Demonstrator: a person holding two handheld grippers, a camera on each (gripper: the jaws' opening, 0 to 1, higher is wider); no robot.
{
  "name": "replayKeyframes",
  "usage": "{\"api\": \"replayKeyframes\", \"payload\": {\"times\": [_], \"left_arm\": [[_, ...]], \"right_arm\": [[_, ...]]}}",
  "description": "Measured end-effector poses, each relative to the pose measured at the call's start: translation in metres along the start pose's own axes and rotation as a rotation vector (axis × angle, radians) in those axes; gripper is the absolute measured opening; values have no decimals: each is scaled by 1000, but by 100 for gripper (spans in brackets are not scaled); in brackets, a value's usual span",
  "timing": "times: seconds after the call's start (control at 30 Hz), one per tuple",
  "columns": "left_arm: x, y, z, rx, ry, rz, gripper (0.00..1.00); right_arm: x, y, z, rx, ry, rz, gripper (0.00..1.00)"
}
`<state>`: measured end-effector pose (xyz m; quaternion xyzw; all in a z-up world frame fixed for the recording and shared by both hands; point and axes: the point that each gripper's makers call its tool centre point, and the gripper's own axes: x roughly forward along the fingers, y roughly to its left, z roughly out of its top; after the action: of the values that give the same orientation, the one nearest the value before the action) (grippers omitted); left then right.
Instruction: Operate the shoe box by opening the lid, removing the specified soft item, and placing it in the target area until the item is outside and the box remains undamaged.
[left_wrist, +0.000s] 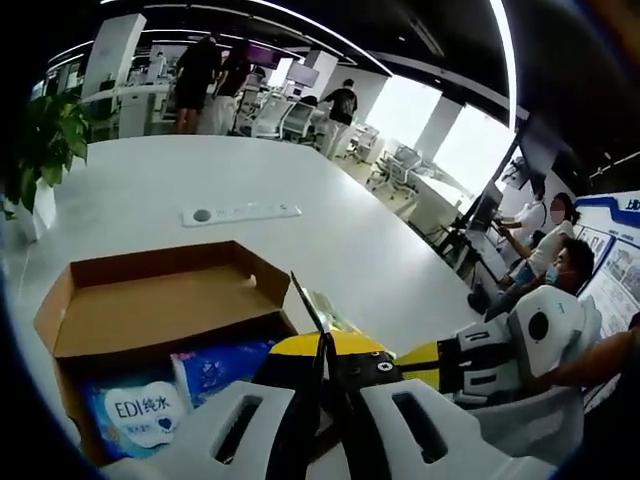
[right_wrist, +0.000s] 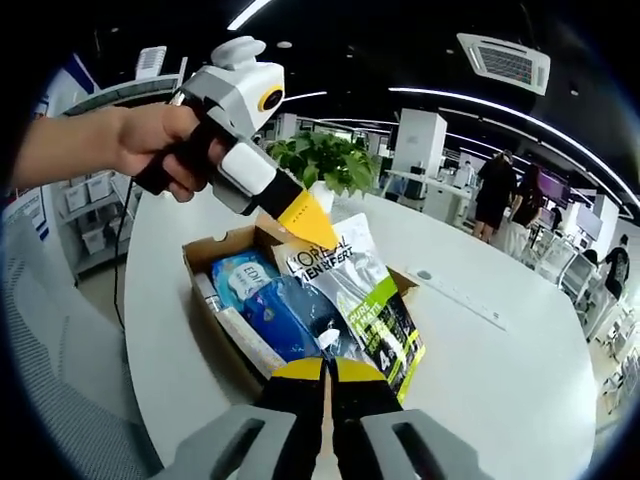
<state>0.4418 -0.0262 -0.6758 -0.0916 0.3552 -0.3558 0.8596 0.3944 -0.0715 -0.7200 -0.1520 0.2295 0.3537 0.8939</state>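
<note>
In the right gripper view we see our right hand-held gripper (right_wrist: 325, 372) with its yellow-tipped jaws closed together on the lower edge of a silver, green and black soft pouch printed with "L'OREAL MEN EXPERT" (right_wrist: 368, 295). The pouch is lifted at a tilt over the open brown cardboard shoe box (right_wrist: 215, 248), its upper end pinched by the yellow jaws of our left hand-held gripper (right_wrist: 305, 222), which a hand (right_wrist: 160, 140) holds by its black grip. Beneath the pouch, inside the box, lie a dark blue soft packet (right_wrist: 290, 315) and a light blue packet marked "EDI" (right_wrist: 232, 272).

The left gripper view looks the other way. Here the left hand-held gripper (left_wrist: 325, 345) has its jaws pressed shut on a thin dark edge of the pouch (left_wrist: 312, 312), seen almost edge-on, and the right hand-held gripper (left_wrist: 470, 362) comes in from the right with its yellow jaw meeting the same spot. This view shows the box (left_wrist: 160, 300) with its lid flap thrown back and flat, the light blue "EDI" packet (left_wrist: 135, 412) and the dark blue one (left_wrist: 220, 365) in the compartment.

The box stands on a large white round table (left_wrist: 330, 230), which also carries a long white power strip (left_wrist: 240, 213) and a green potted plant (left_wrist: 45, 140) at its edge. Around us is an open office with ceiling light strips, desks, chairs, people standing at the back and others seated at the right.
</note>
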Motion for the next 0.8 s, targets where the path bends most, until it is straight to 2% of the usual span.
{"api": "replayKeyframes", "payload": {"times": [0.8], "left_arm": [[39, -8, -14, 29, 58, -2, 0]], "right_arm": [[5, -30, -38, 17, 28, -12, 0]]}}
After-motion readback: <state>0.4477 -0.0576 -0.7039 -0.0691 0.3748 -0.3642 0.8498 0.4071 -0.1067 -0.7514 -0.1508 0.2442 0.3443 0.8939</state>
